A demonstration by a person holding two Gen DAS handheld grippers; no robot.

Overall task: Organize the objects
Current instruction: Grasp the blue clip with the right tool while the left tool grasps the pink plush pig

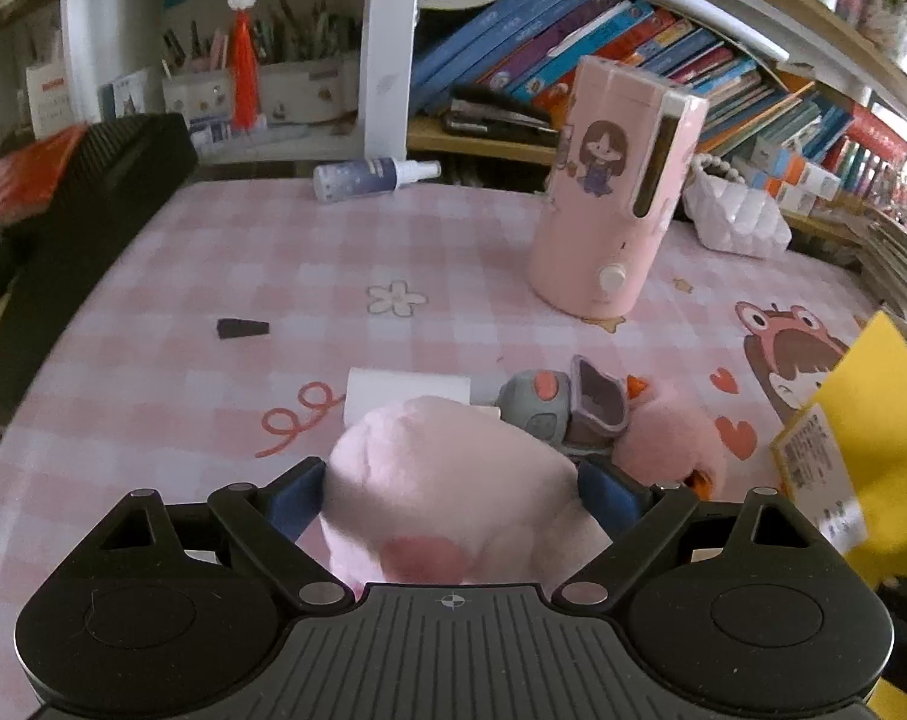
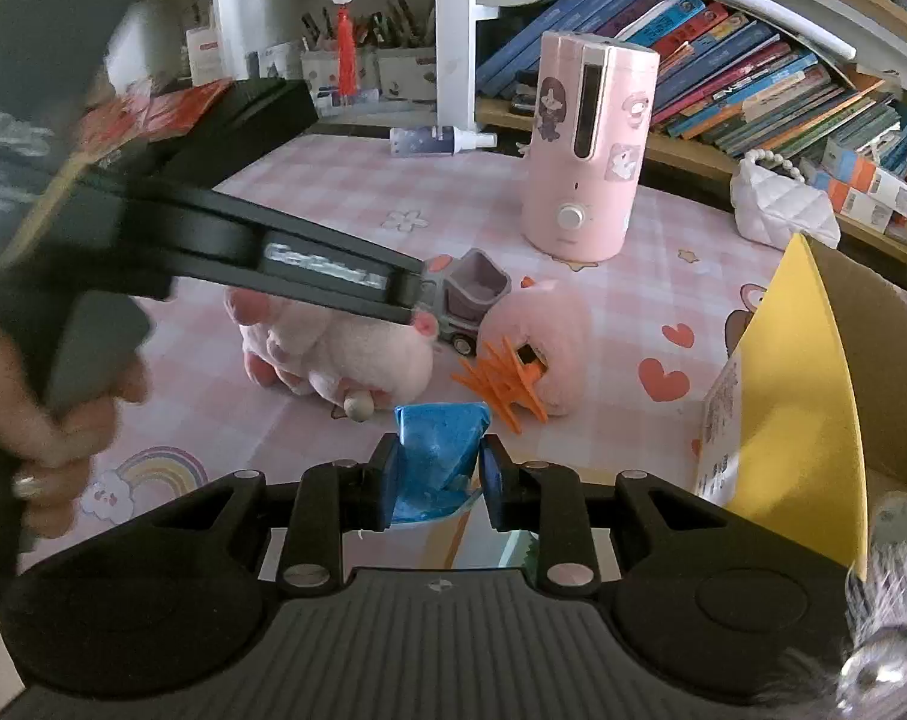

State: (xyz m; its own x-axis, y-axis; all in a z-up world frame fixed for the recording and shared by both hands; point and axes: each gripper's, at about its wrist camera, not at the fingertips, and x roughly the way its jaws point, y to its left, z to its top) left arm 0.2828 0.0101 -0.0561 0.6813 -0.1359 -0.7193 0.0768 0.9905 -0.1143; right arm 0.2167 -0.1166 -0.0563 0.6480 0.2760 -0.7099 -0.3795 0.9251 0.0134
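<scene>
My left gripper [image 1: 453,486] has its blue pads on both sides of a pink plush toy [image 1: 447,480] and is shut on it, just above the pink checked tablecloth [image 1: 213,276]. The same plush [image 2: 339,354] shows in the right wrist view under the left gripper's black body [image 2: 309,270]. My right gripper [image 2: 438,474] is shut on a blue packet [image 2: 438,447]. A grey toy truck [image 1: 549,405] and a second pink plush with orange feet [image 2: 537,336] lie just behind.
A pink cylindrical appliance [image 1: 609,192] stands at the back right. A spray bottle [image 1: 369,177] lies at the far edge, a small black piece [image 1: 242,328] at the left. A yellow cardboard box [image 2: 813,396] is open at the right. Book shelves line the back.
</scene>
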